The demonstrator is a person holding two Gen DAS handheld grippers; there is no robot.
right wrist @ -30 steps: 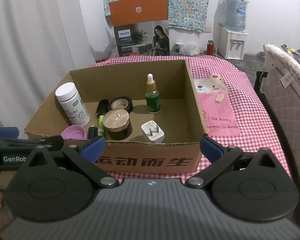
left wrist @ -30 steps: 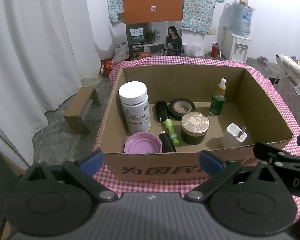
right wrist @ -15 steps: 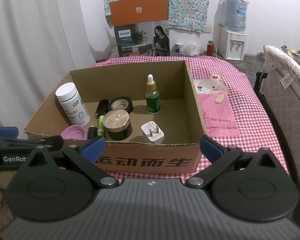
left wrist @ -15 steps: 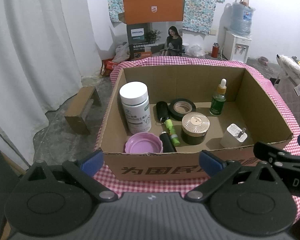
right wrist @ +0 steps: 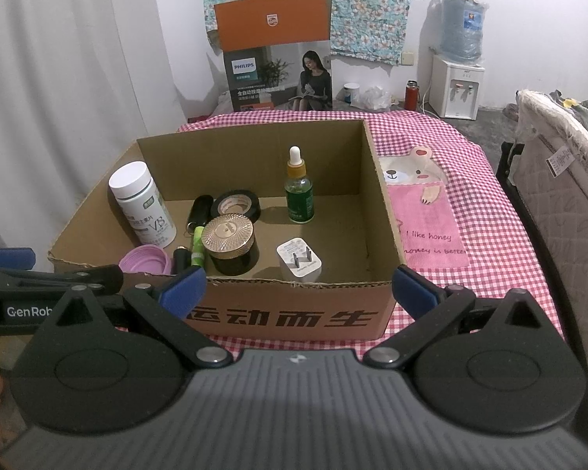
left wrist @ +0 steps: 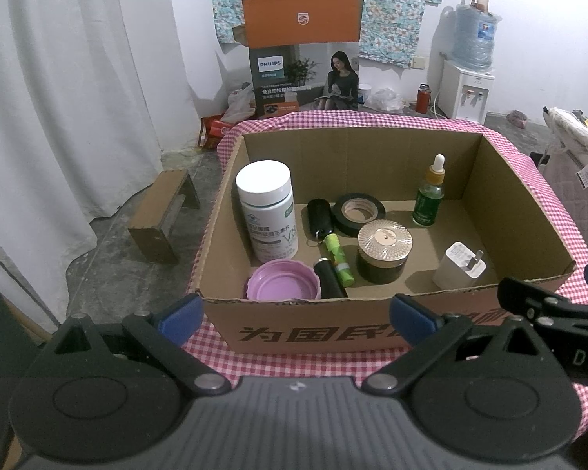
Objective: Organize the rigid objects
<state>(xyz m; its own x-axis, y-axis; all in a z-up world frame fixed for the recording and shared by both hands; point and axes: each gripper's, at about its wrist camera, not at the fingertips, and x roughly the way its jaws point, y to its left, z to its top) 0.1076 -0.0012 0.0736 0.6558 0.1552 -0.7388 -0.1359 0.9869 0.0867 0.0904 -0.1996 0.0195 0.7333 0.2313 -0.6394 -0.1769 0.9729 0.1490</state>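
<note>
An open cardboard box (left wrist: 521,215) (right wrist: 380,211) stands on a pink checked tablecloth. In it are a white pill bottle (left wrist: 268,211) (right wrist: 141,203), a purple lid (left wrist: 282,284), a black tape roll (left wrist: 358,213), a gold-lidded jar (left wrist: 384,252) (right wrist: 231,244), a green dropper bottle (left wrist: 429,196) (right wrist: 298,192), a white charger plug (left wrist: 458,266) (right wrist: 298,262), a green tube (left wrist: 338,259) and a black key fob (left wrist: 319,215). My left gripper (left wrist: 296,319) and right gripper (right wrist: 298,290) are both open and empty, in front of the box's near wall.
The tablecloth (right wrist: 470,180) has a bear patch to the right of the box. A Philips carton (left wrist: 303,58) stands behind the table. A small wooden stool (left wrist: 162,215) is on the floor at left. A mattress edge (right wrist: 568,196) lies to the right.
</note>
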